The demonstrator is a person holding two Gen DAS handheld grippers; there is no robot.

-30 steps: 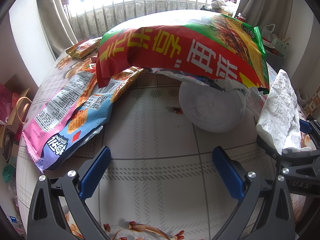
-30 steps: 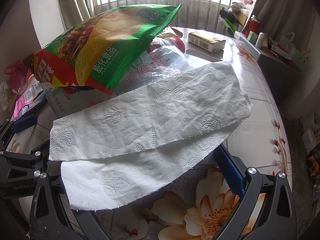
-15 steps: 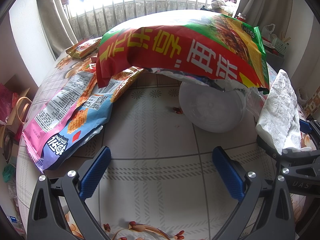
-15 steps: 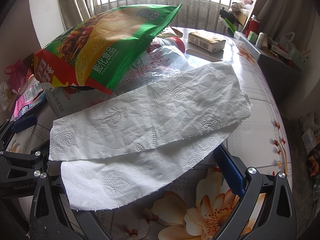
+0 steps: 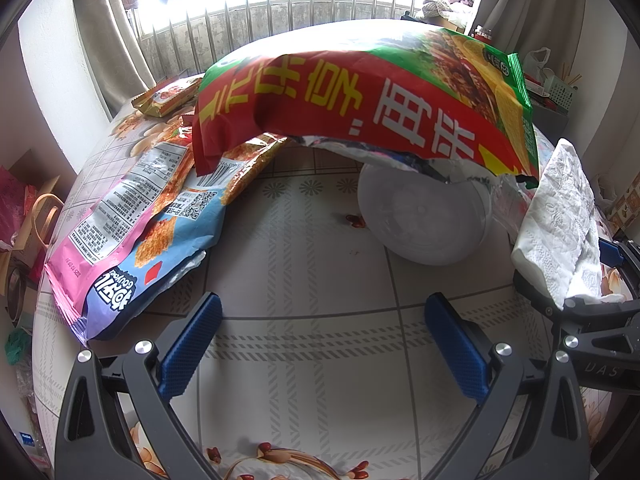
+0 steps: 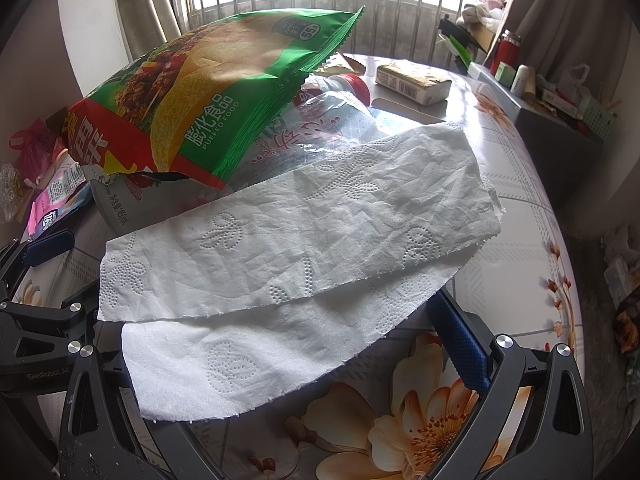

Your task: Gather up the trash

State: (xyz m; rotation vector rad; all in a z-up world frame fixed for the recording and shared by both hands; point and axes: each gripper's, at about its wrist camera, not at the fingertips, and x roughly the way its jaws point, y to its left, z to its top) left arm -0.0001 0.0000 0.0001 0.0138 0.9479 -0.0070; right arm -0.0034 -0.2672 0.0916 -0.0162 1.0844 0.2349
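Two grippers sit low over the round table [image 5: 304,248], side by side. The left gripper [image 5: 322,344] points level across the tiled tabletop with its blue fingers [image 5: 192,344] spread wide apart and nothing between them. The right gripper [image 6: 280,344] is just beside it, to its right, and a white paper towel [image 6: 296,240] lies draped over its front. Only one of its blue fingers [image 6: 460,344] shows past the sheet; the other is covered, so I cannot tell whether it is apart or pinching the paper. In the left view the same paper towel [image 5: 560,228] stands up from the right gripper's frame [image 5: 600,320] like a folded flap.

The paper is soft, embossed with dotted leaf shapes, creased and folded over into two layers with perforated edges. Beyond it a red and green chip bag [image 5: 360,100] lies propped over a clear plastic bottle [image 6: 332,120] with a red cap [image 6: 356,84], which lies on its side; its white round base [image 5: 424,216] faces the left gripper. Left of that, a pink and blue snack bag [image 5: 132,224] lies flat on the table, its top tucked under the chip bag. A small yellow wrapper [image 5: 168,96] rests further back, and a yellowish packet [image 6: 412,80] lies near the far rim.
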